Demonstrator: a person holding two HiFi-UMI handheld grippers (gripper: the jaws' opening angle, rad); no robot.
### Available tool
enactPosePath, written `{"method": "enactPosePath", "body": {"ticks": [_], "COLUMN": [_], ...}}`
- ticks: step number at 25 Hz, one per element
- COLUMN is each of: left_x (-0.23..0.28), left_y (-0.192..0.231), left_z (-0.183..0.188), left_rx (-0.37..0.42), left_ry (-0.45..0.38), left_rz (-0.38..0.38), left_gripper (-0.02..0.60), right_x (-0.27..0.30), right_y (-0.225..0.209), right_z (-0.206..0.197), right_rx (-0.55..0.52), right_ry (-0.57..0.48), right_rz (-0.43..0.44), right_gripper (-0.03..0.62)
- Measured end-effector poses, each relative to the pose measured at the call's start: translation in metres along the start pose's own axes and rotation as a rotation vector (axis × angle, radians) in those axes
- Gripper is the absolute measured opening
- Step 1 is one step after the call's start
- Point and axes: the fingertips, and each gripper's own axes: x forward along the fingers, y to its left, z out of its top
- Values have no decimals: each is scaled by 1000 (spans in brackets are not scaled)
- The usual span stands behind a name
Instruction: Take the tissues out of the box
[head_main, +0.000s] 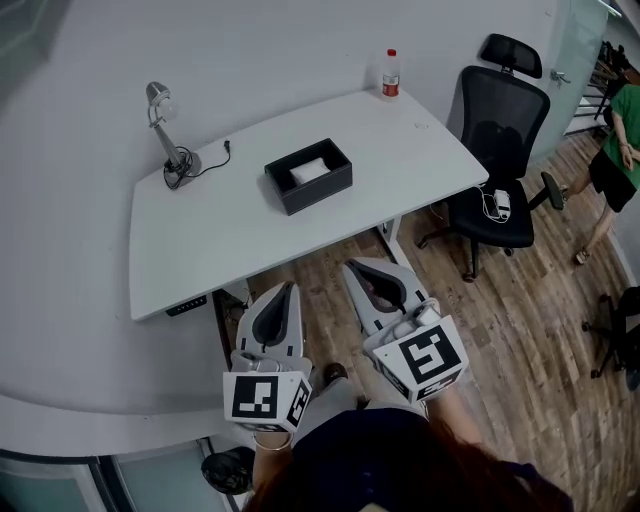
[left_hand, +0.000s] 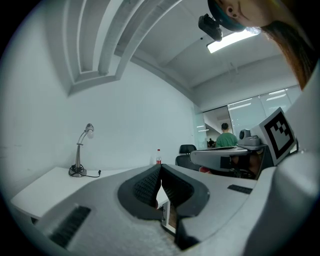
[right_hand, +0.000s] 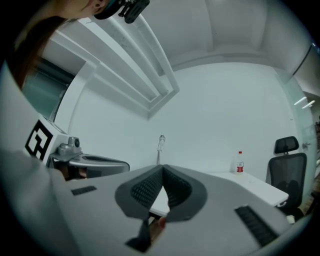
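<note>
The black box (head_main: 308, 176) sits open-topped near the middle of the white counter (head_main: 220, 240), with the white tissues (head_main: 309, 170) lying inside it, below the rim.

Both hand-held grippers are held off the near edge of the counter, above the wooden floor (head_main: 500, 330), well apart from the box and pointing towards it. The left hand-held gripper (head_main: 290, 288) is at the left, the right hand-held gripper (head_main: 352, 268) just beside it at the right and slightly farther in. Each one is closed down to nothing – in the left gripper view the two dark ribbed pads meet at the tips (left_hand: 160, 167) with nothing caught between them, and the right gripper view shows the same, tips pressed together (right_hand: 163, 169) and empty.

A desk lamp (head_main: 165, 130) stands at the far left of the counter, its cord trailing beside the base. A bottle with a red label (head_main: 390, 74) stands at the far right edge. A black office chair (head_main: 495, 130) is drawn up at the right end, and a person in a green top (head_main: 620, 140) is at the far right of the room.
</note>
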Motion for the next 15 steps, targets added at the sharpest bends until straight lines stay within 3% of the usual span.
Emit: {"method": "enactPosePath", "body": {"ticks": [15], "left_x": [44], "left_y": [54], "left_z": [-4], "left_rx": [-17], "left_ry": [-10], "left_rz": [-16], "left_gripper": [25], "right_x": [67], "right_y": [-17], "right_z": [-9], "right_rx": [-20], "right_ry": [50], "right_rz": [-19], "right_gripper": [18]}}
